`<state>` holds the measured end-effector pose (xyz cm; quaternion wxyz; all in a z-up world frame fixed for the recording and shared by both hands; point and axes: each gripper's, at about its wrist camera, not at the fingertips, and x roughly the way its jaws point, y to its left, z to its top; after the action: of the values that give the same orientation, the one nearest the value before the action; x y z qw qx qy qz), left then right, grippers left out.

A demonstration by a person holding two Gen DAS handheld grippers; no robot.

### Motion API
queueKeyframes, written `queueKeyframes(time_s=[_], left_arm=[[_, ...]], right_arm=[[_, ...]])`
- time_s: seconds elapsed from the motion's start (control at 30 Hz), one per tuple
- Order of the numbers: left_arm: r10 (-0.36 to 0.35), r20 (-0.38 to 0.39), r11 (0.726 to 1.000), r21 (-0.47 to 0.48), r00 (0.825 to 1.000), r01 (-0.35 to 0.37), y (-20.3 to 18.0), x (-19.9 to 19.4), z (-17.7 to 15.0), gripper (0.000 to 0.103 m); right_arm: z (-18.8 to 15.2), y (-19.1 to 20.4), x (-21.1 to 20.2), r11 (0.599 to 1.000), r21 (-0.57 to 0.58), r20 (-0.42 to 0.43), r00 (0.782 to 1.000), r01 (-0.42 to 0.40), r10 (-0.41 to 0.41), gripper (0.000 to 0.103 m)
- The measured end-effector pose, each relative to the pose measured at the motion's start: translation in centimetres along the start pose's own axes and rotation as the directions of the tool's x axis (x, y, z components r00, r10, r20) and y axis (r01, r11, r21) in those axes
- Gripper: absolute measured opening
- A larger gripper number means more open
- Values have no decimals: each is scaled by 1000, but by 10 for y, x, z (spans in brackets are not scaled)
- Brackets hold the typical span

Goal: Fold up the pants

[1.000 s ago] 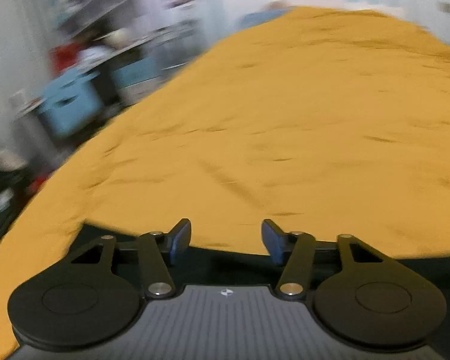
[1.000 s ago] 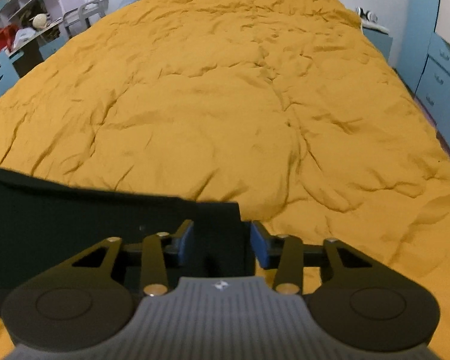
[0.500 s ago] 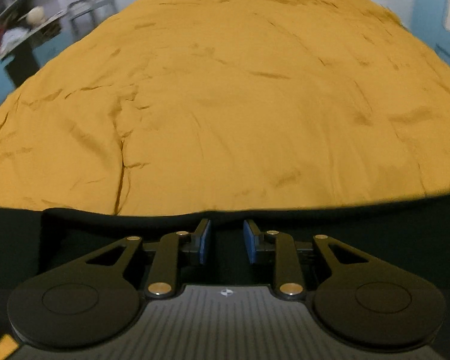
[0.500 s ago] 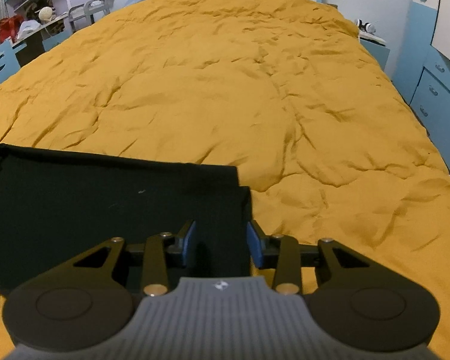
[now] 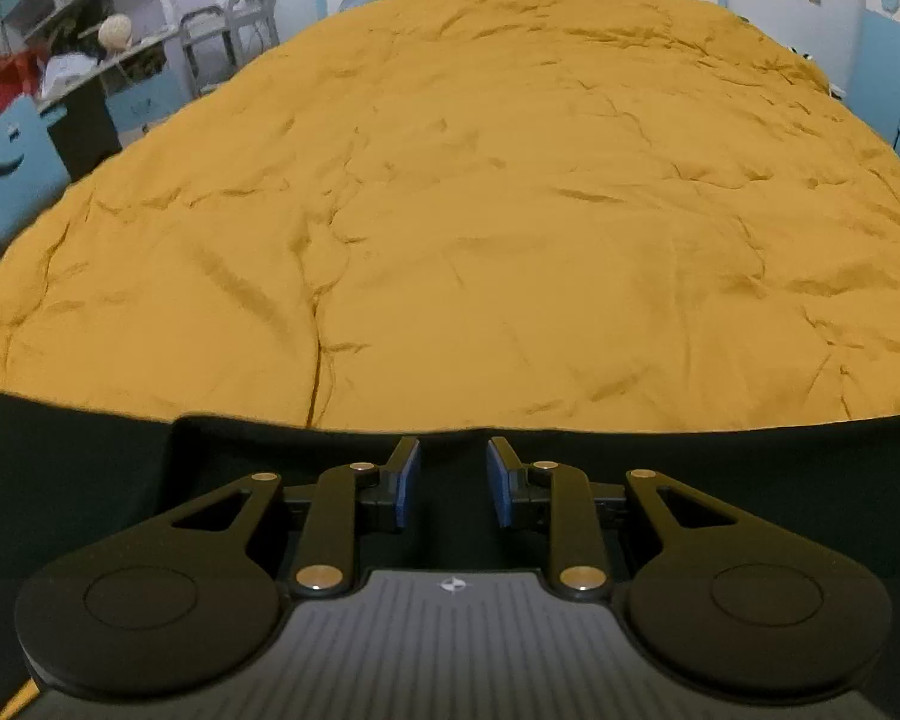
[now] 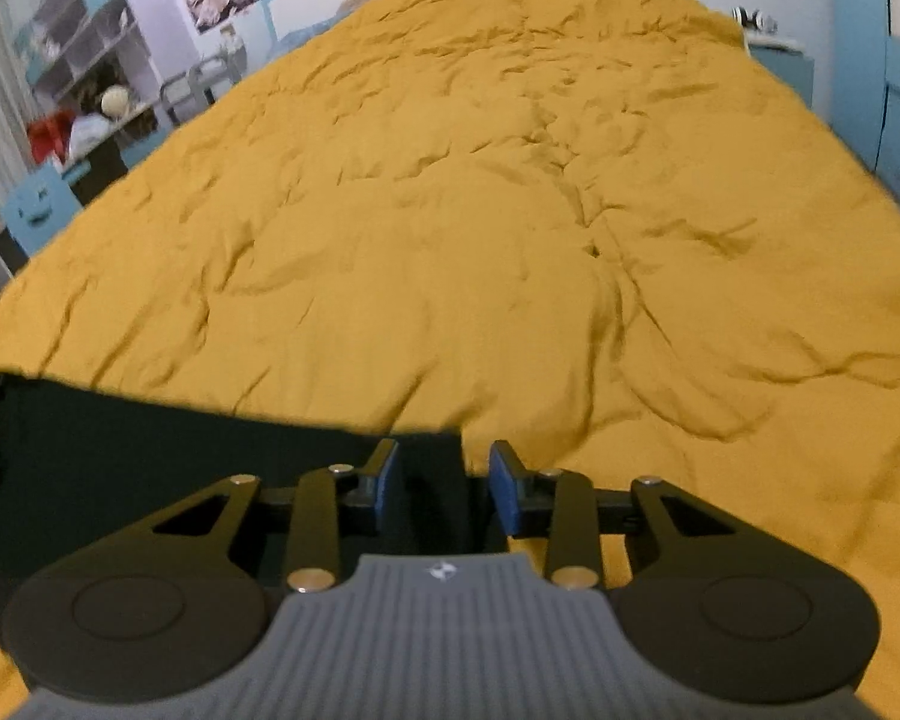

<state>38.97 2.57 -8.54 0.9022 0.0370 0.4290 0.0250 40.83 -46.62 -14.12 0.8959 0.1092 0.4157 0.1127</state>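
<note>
Dark, near-black pants [image 5: 720, 468] lie flat on the mustard-yellow bedspread [image 5: 510, 210], along its near edge, with all the open bedding stretching beyond them toward the headboard wall. The long axis of the garment runs left to right across both views, parallel to that near edge; which end is the waistband cannot be told. In the left wrist view the left gripper [image 5: 452, 483] hovers just over the far edge of the fabric, jaws parted by a moderate gap and gripping nothing. In the right wrist view the pants [image 6: 180, 450] end at a squared corner, and the right gripper [image 6: 442, 489] straddles that corner with jaws likewise apart; whether its blue pads [image 6: 503, 498] touch cloth cannot be told. The two tools probably sit over separate points of one long edge so that, once closed, they can lift it evenly and carry it across in a straight fold.
</note>
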Motion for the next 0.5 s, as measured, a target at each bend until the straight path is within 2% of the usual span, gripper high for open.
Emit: queueKeyframes(time_s=[0.17,0.2,0.23,0.27,0.37,0.5], left_arm=[[-39,-24,999,36,999,40,-4,-3,-5,32],[-37,-28,998,43,999,38,-6,-3,-6,32],[-33,-31,998,47,999,35,-7,-3,-7,32],[-31,-34,998,48,999,33,-8,-3,-8,32],[-30,-32,999,39,999,31,-10,-5,-9,32],[-35,-17,998,45,999,36,-14,-15,-10,32]], right_arm=[[6,-28,26,986,118,-39,991,-121,127,31],[5,-33,27,979,140,-35,987,-148,154,26],[4,-35,27,972,154,-26,983,-178,184,17],[4,-37,25,968,160,-15,980,-191,196,16],[4,-37,20,967,162,6,980,-196,198,2],[5,-33,1,971,178,39,987,-160,156,0]])
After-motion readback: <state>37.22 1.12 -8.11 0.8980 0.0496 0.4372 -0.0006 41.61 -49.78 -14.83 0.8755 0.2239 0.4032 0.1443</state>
